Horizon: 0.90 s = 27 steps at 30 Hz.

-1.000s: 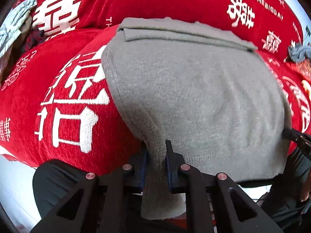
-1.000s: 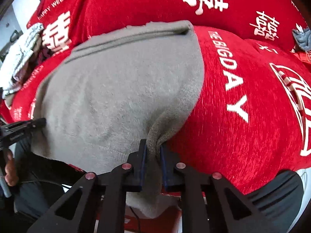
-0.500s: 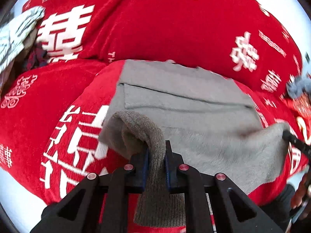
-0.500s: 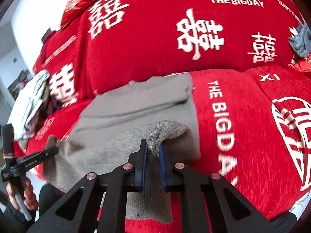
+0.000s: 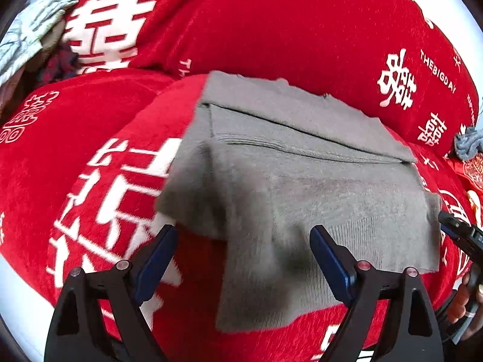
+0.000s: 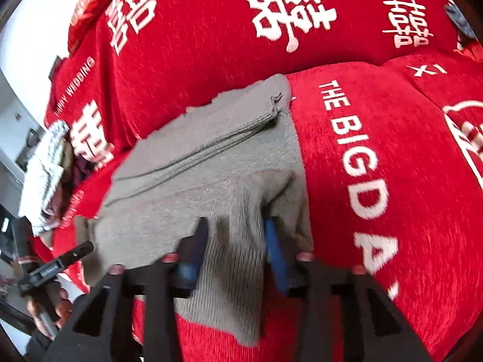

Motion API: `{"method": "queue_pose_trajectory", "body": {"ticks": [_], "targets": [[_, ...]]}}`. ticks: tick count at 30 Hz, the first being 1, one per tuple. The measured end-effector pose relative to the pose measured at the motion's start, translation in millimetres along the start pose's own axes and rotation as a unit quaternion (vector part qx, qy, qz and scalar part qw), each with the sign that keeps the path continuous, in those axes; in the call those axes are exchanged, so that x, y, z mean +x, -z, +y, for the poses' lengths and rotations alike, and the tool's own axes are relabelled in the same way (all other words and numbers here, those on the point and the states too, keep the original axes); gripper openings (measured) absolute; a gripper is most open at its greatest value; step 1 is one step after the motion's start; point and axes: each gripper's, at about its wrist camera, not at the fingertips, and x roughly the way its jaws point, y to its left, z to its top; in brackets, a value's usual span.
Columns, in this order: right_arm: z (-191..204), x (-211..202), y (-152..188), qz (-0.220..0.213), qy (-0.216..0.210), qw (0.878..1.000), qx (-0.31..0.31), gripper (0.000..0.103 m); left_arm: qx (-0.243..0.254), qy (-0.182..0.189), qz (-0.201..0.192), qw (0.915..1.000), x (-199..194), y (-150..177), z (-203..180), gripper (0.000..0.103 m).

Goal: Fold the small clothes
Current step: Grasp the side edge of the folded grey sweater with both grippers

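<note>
A grey knit garment [image 5: 302, 178] lies folded on the red sofa seat, its near edge doubled over toward the back. It also shows in the right wrist view [image 6: 193, 181]. My left gripper [image 5: 243, 249] is wide open over the garment's near left corner, holding nothing. My right gripper [image 6: 237, 235] is open, its blue pads either side of the garment's near right corner, with a flap of grey cloth lying between them. The other gripper's tip shows at the edge of each view.
The red sofa cover [image 5: 90, 157] with white lettering covers seat and backrest [image 6: 211, 30]. A pile of light clothes [image 5: 33, 36] lies at the far left, also in the right wrist view [image 6: 48, 175]. A small grey item [image 5: 468, 144] lies at the right.
Both grippers carried the garment's near edge forward over itself, then opened and let it go. The cloth now lies folded on the seat.
</note>
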Motion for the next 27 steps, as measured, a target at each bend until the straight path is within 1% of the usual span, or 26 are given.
{"method": "queue_pose_trajectory", "body": {"ticks": [3, 5, 8, 10, 11, 12, 13, 14, 15, 16, 17, 18, 20, 22, 27], "targets": [[1.4, -7.0, 10.1, 0.006, -0.003, 1.000, -0.012, 0.050, -0.022, 0.027, 0.005, 0.9994, -9.0, 11.6, 13.5, 0.090], [2.2, -5.9, 14.3, 0.015, 0.000, 1.000, -0.021, 0.051, -0.030, 0.027, 0.015, 0.9990, -7.8, 16.0, 19.4, 0.090], [-0.9, 3.4, 18.5, 0.031, 0.002, 0.999, -0.017, 0.051, -0.042, 0.039, 0.036, 0.9977, 2.0, 16.9, 19.2, 0.090], [0.9, 4.6, 19.5, 0.022, 0.003, 1.000, -0.019, 0.051, -0.033, 0.045, 0.045, 0.9974, 8.0, 15.9, 10.7, 0.089], [3.9, 6.1, 19.1, 0.024, 0.002, 0.999, -0.024, 0.051, -0.023, 0.044, 0.045, 0.9977, 9.9, 15.5, 4.0, 0.078], [7.4, 8.1, 18.9, 0.030, -0.002, 0.999, -0.031, 0.051, -0.008, 0.038, 0.050, 0.9980, 12.9, 15.1, -4.4, 0.055], [10.5, 9.0, 19.6, 0.034, -0.003, 0.999, -0.039, 0.050, 0.004, 0.020, 0.051, 0.9985, 14.7, 14.6, -11.8, 0.048], [14.6, 10.5, 20.6, 0.042, -0.002, 0.998, -0.050, 0.049, 0.007, 0.008, 0.046, 0.9989, 14.5, 13.5, -15.2, 0.028], [17.2, 11.6, 22.0, 0.047, 0.000, 0.997, -0.058, 0.043, 0.002, 0.014, 0.048, 0.9988, 14.6, 12.9, -16.1, 0.012], [19.5, 12.5, 23.3, 0.052, 0.001, 0.996, -0.065, 0.036, -0.012, 0.026, 0.052, 0.9982, 14.9, 12.7, -14.5, 0.012], [20.3, 12.9, 24.1, 0.056, -0.001, 0.996, -0.069, 0.029, -0.021, 0.026, 0.050, 0.9982, 14.3, 12.6, -12.9, 0.012], [20.1, 12.9, 24.5, 0.058, -0.004, 0.996, -0.070, 0.008, -0.025, 0.027, 0.049, 0.9981, 13.7, 12.7, -11.7, 0.012], [20.5, 8.5, 23.6, 0.051, -0.009, 0.996, -0.069, 0.007, -0.024, 0.024, 0.043, 0.9985, 9.7, 11.8, -11.2, 0.012], [24.2, -1.4, 19.8, 0.036, -0.020, 0.997, -0.068, 0.007, -0.024, 0.030, 0.029, 0.9989, 0.1, 7.8, -10.5, 0.012], [41.7, -27.5, 1.9, 0.003, -0.046, 0.996, -0.076, 0.007, -0.020, 0.040, -0.014, 0.9989, -27.1, -13.6, -11.5, 0.012]]}}
